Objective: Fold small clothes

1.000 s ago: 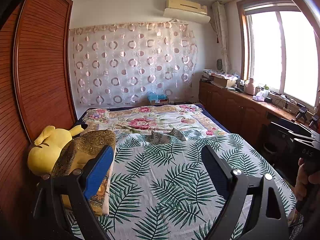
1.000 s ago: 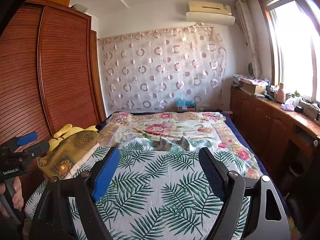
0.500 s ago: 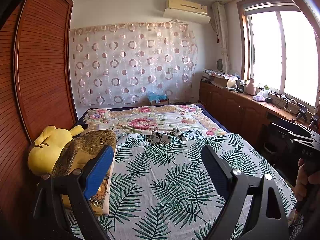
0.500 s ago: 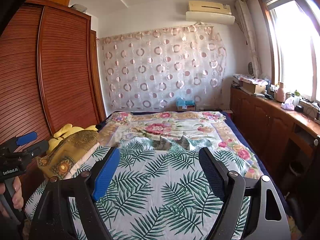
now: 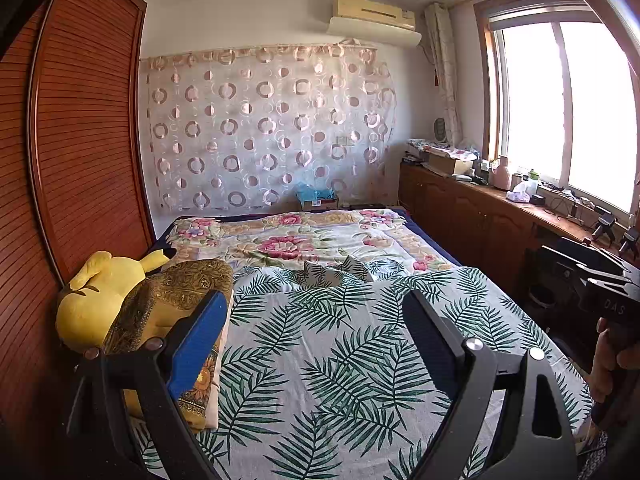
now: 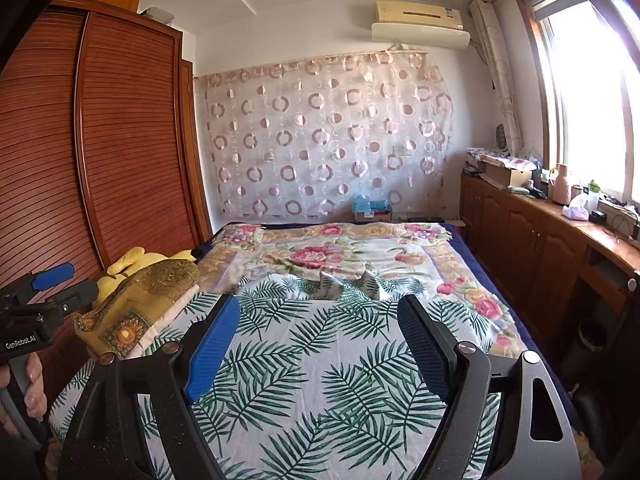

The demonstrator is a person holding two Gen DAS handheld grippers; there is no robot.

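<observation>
Right wrist view: "GenRobot.AI" marks the left hand-held gripper (image 6: pixel 52 286); both hand-held grippers gape, empty.

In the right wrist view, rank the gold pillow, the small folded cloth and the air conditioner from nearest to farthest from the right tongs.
1. Gold pillow, left, bed edge.
2. Folded cloth, mid-bed, ahead.
3. Air conditioner, high on far wall.

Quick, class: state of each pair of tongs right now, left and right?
Left tongs: open, holding nothing, above the leaf-print sheet.
Right tongs: open, holding nothing.
</observation>
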